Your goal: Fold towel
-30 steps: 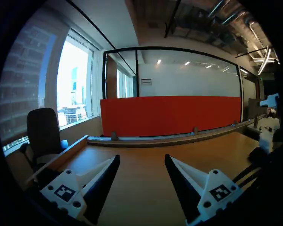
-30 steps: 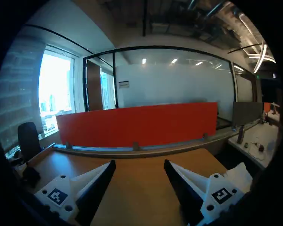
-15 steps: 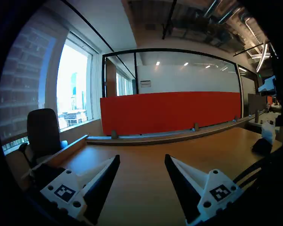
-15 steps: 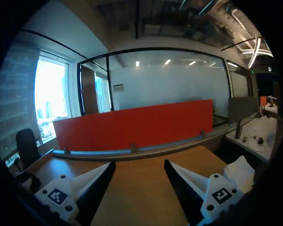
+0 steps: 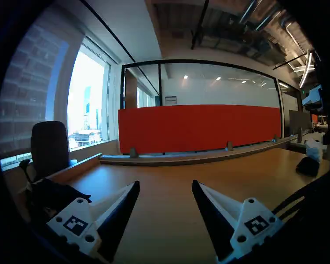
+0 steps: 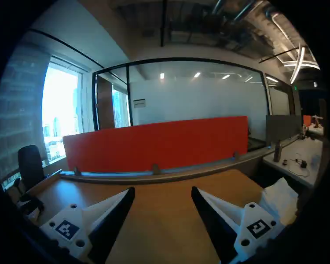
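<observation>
**A:** Left tool state?

**B:** I see the left gripper with its white fingers spread wide, low over the smooth brown wooden desk top. Bare wood shows in the gap.

**A:** Right one?

**B:** The right gripper is also spread apart, above the same desk surface and pinching nothing.

**A:** Where's the towel?

**B:** In the right gripper view, the crumpled white cloth towel sits at the desk's right edge. It's just beside the outer side of that gripper's right finger, and neither fingertip is on it. In the left gripper view, a small white lump sits above a black lump at the desk's far right. They're too small for me to tell what they are.

**A:** Surroundings?

**B:** A long orange-red divider panel runs along the desk's far edge, with a glass wall behind it. A black high-backed office chair stands by the bright window on the left. A dark bundle lies at the desk's left end, near the left finger, and I can't identify it. In the right gripper view, a white neighbouring desk has cables on it.
</observation>
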